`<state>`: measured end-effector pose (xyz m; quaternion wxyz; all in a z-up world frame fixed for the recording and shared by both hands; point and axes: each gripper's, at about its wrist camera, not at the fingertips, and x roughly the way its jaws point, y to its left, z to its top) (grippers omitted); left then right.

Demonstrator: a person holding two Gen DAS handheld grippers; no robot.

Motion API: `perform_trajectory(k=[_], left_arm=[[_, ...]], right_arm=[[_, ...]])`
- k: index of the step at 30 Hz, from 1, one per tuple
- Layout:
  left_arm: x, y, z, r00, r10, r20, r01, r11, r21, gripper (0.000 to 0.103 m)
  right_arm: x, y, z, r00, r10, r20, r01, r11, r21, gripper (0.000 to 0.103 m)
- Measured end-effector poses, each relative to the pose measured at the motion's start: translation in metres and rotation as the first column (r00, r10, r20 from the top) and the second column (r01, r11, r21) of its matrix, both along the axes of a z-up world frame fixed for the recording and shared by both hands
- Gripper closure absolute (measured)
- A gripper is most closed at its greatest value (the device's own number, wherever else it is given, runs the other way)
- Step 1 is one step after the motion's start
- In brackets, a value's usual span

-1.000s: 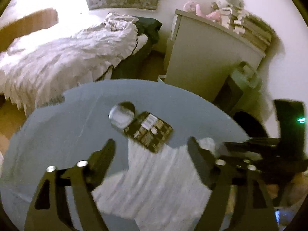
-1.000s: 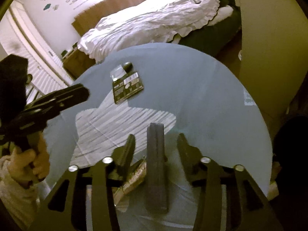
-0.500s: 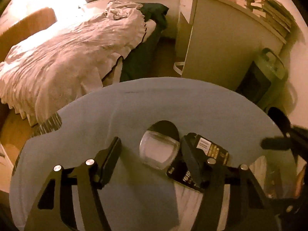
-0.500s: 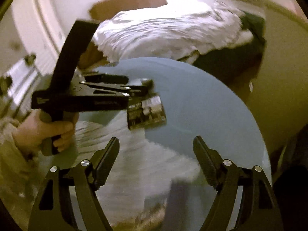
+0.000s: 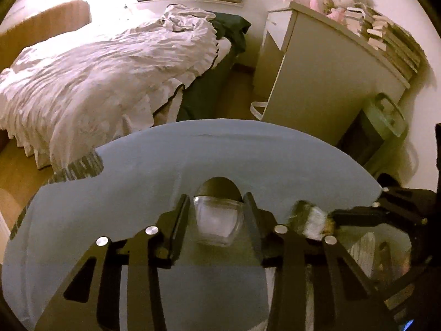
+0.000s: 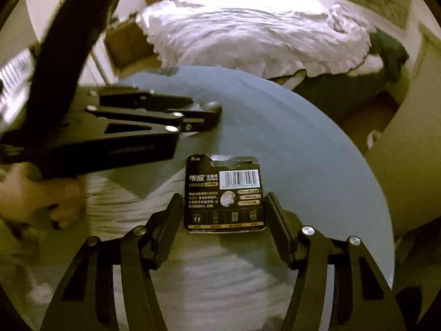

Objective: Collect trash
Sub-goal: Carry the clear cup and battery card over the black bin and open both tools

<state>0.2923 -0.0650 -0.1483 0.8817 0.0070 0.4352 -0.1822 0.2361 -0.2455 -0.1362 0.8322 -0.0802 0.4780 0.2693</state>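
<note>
Both grippers have closed in on their targets since half a second back. Left gripper (image 5: 217, 215) was spread wide short of the clear plastic blister (image 5: 217, 224); now its fingers are sitting narrowed, flanking the blister on either side, apparently touching its edges. Firm clamping cannot be confirmed. Blister is looking transparent, dome-shaped, slightly glossy, casting a dark rounded shadow behind it on the round blue-grey table (image 5: 137, 182).

Right gripper (image 6: 224, 215) was well back from the battery card (image 6: 224, 193); now its fingers are bracketing the card's lower half, set moderately apart, with thin gaps showing at the card's edges. Card is lying flat on the table: black, with a white barcode label at upper right, a coin-cell picture mid-right, gold-toned print, and a torn notch along the top edge.

Left gripper is also showing in the right wrist view (image 6: 212, 117), reaching in from the left, hand (image 6: 58, 204) blurred below it. Unmade bed (image 5: 96, 77) is lying beyond the table.
</note>
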Motion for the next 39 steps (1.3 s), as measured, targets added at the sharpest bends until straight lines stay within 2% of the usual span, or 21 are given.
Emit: perform_trajectory(k=[3,7,11,14,17,21,24,26,28,31,34,39], left_arm=[[-0.008,0.002,0.001,1.000,-0.005,0.000,0.005,1.000,-0.008,0.063],[-0.026,-0.001,0.004,1.000,-0.022,0.012,0.022,1.000,0.002,0.063],[-0.047,-0.007,0.017,0.999,-0.032,0.032,0.033,0.999,-0.033,0.063],[-0.065,-0.022,0.035,0.997,-0.060,0.057,0.064,0.995,-0.076,0.063],[-0.081,-0.049,0.058,0.990,-0.114,0.087,0.124,0.985,-0.121,0.063],[-0.101,-0.101,0.084,0.969,-0.215,0.120,0.233,0.958,-0.167,0.063],[-0.113,-0.148,0.099,0.945,-0.295,0.143,0.319,0.928,-0.194,0.063],[-0.121,-0.180,0.104,0.926,-0.344,0.154,0.370,0.906,-0.205,0.063],[-0.127,-0.209,0.104,0.910,-0.385,0.152,0.411,0.886,-0.217,0.063],[-0.135,-0.247,0.098,0.889,-0.436,0.144,0.458,0.860,-0.223,0.063],[-0.138,-0.274,0.087,0.874,-0.470,0.124,0.486,0.847,-0.217,0.063],[-0.137,-0.298,0.070,0.868,-0.490,0.078,0.495,0.843,-0.210,0.063]], right_arm=[[-0.011,-0.030,0.016,0.998,-0.052,-0.025,0.055,0.990,0.127,0.043],[-0.037,-0.082,0.039,0.990,-0.131,-0.056,0.142,0.938,0.316,0.043],[-0.066,-0.124,0.054,0.977,-0.205,-0.061,0.211,0.882,0.421,0.043],[-0.096,-0.162,0.066,0.955,-0.294,-0.043,0.279,0.836,0.472,0.043],[-0.122,-0.200,0.076,0.919,-0.394,-0.025,0.349,0.782,0.517,0.043],[-0.159,-0.254,0.087,0.845,-0.535,0.005,0.441,0.701,0.560,0.043],[-0.188,-0.293,0.088,0.774,-0.633,0.006,0.510,0.630,0.586,0.043],[-0.205,-0.321,0.085,0.719,-0.695,-0.004,0.559,0.576,0.597,0.043],[-0.216,-0.342,0.079,0.677,-0.736,-0.014,0.597,0.538,0.595,0.043],[-0.228,-0.367,0.067,0.633,-0.774,-0.028,0.640,0.502,0.581,0.043],[-0.231,-0.378,0.053,0.613,-0.789,-0.046,0.665,0.484,0.568,0.043],[-0.228,-0.389,0.032,0.602,-0.794,-0.081,0.686,0.463,0.562,0.042]])
